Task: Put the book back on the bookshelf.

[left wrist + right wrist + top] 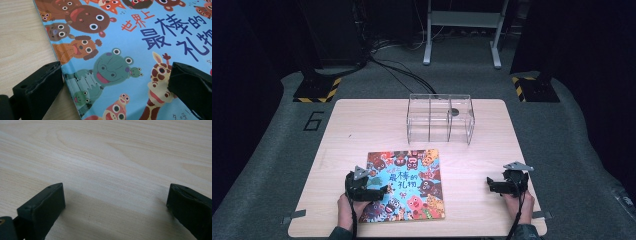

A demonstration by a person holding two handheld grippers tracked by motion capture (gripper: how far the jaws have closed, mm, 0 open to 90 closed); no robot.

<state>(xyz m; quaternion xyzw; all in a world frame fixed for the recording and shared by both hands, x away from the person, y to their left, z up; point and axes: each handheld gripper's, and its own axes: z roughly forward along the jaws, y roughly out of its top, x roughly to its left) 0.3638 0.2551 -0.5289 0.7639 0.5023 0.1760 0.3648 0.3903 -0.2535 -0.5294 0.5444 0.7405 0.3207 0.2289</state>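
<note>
Left gripper over the near-left corner of the picture book, jaws spread wide, nothing between them but the cover. In the left gripper view, left gripper straddling the book's spine edge: one jaw over bare wood beside the edge, the other over the giraffe on the cover; contact with the book impossible to tell.

Book flat, cover up, on the near middle of the wooden table, slightly longer front to back than across, turned a little off square with the table edges. Title lettering running left to right across the cover in the high view, spine on the left.

Beyond the book, a clear divided box, near the far edge, well apart from it.

Right gripper low over bare table, well apart from the book, pointing left. In the right gripper view, right gripper with jaws wide apart, empty, wood grain between them.
</note>
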